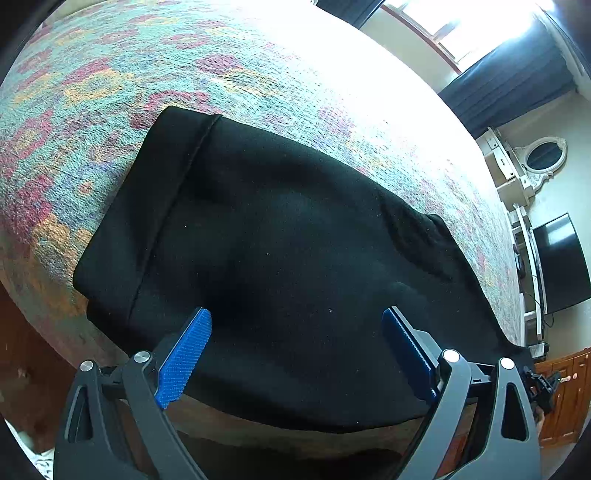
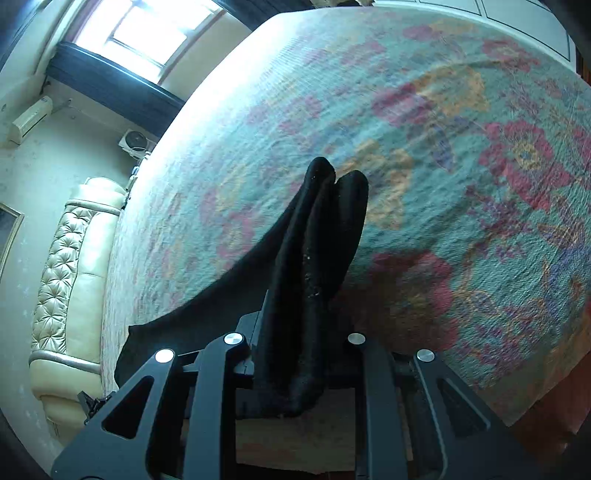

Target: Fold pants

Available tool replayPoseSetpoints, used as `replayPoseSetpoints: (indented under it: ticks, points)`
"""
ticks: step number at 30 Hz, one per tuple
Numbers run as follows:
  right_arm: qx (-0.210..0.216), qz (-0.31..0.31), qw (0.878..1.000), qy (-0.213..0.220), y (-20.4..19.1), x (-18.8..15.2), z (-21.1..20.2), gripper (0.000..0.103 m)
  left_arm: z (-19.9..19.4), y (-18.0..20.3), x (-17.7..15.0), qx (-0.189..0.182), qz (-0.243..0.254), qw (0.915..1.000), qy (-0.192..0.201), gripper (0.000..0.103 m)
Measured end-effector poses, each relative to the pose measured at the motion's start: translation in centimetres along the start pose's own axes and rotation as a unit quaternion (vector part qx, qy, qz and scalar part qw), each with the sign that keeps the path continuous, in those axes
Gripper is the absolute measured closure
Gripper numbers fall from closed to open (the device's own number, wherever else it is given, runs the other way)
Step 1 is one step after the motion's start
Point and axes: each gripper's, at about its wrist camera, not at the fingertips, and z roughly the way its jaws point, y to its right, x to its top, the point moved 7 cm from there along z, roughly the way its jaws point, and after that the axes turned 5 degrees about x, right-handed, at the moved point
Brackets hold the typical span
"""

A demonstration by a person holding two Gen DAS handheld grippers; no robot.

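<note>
Nearest to the left wrist camera, the left gripper (image 1: 297,325) is hanging over the black pants (image 1: 280,240) with its two blue pads (image 1: 184,360) standing wide apart; nothing is being held between them, and the cloth is lying below and beyond them. The pants are lying flat and folded on the flowered bed cover (image 1: 110,92), with the near edge hanging a little over the side of the bed (a thick hem or band is running along the left edge of the garment). Farther away, at the right side of this view, a dark television screen (image 1: 561,262) is standing against the wall, an oval mirror (image 1: 545,155) in a white frame is hanging above it, and dark curtains (image 1: 513,88) are hanging beside a bright window (image 1: 461,26).

In the right wrist view, the right gripper (image 2: 303,332) is pinching a bunched fold of the same black pants (image 2: 317,258): the cloth is filling the narrow gap between the fingers and hiding the pads completely, and it is standing up beyond the fingertips in two rounded lobes. From this fold, the rest of the garment is trailing down to the left over the flowered bed cover (image 2: 461,184). Beyond the bed, on the left, a cream tufted sofa (image 2: 70,266) is standing along the wall, and a window (image 2: 147,26) is shining above it.
</note>
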Motion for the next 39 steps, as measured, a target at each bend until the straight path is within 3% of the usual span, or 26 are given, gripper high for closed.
replayPoseSetpoints:
  ticks: [8, 15, 29, 39]
  points:
    - [0.05, -0.086, 0.995, 0.012, -12.2, -1.6, -2.0, 0.083, -0.8, -0.1, 0.5, 0.018, -0.007, 0.9995, 0.025, 0.011]
    - [0.043, -0.17, 0.984, -0.02, -22.0, -7.4, 3.1, 0.083, -1.5, -0.6, 0.9, 0.021, -0.016, 0.9989, 0.04, 0.011]
    - [-0.02, -0.223, 0.969, -0.103, -26.7, -18.6, 17.1, 0.083, -2.0, 0.1, 0.8, 0.021, -0.003, 0.9985, 0.05, 0.011]
    - [-0.066, -0.269, 0.952, -0.127, -27.6, -22.1, 20.3, 0.083, -2.1, 0.0, 0.2, 0.021, -0.003, 0.9986, 0.048, 0.011]
